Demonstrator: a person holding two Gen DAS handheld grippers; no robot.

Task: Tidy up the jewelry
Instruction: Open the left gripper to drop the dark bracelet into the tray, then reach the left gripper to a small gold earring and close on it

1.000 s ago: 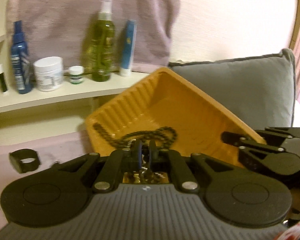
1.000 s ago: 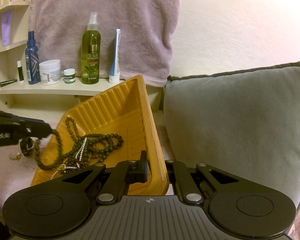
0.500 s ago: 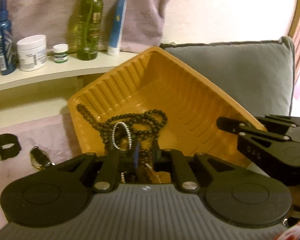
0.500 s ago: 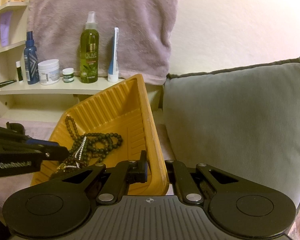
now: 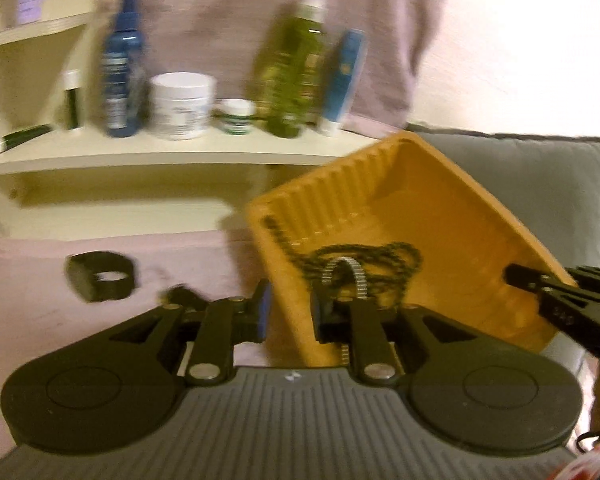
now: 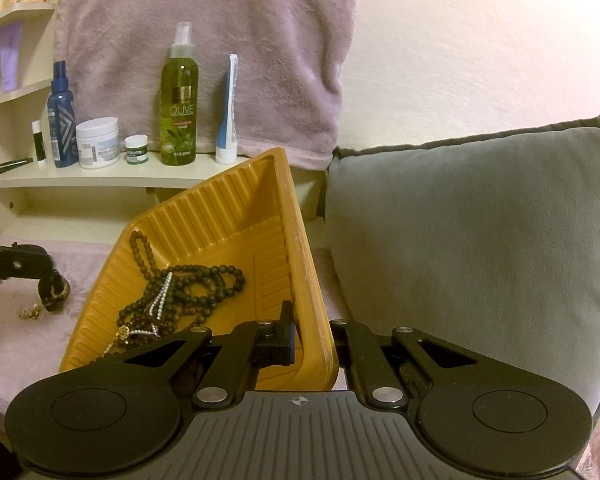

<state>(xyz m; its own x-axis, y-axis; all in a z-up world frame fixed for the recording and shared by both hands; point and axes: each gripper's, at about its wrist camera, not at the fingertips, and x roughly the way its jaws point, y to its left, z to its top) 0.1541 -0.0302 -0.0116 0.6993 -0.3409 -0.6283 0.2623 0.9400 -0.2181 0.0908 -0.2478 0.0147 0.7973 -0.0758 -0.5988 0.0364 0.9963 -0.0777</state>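
Observation:
The yellow ribbed tray [image 6: 228, 224] is tipped up on the pink cloth, and my right gripper [image 6: 312, 340] is shut on its near right rim. Inside lie a dark bead necklace [image 6: 212, 280] and a silver sparkly bracelet [image 6: 162, 296]. My left gripper [image 5: 290, 312] sits just left of the tray above the cloth; its jaws are opening with nothing gripped between the pads. In the right wrist view the left gripper [image 6: 46, 270] hovers by a dark watch [image 6: 54, 292]. A black band [image 5: 100, 280] lies further left.
A small gold piece [image 6: 30, 312] lies on the pink cloth [image 6: 4, 344]. A grey cushion [image 6: 480, 240] stands right of the tray. The cream shelf [image 6: 100, 178] behind holds bottles, jars and tubes, with a pink towel [image 6: 204, 40] hanging above.
My left gripper has swung left out of the tray to the cloth beside it, and its jaws have parted. The beads it carried now lie in the tray. The right gripper and tray have kept still.

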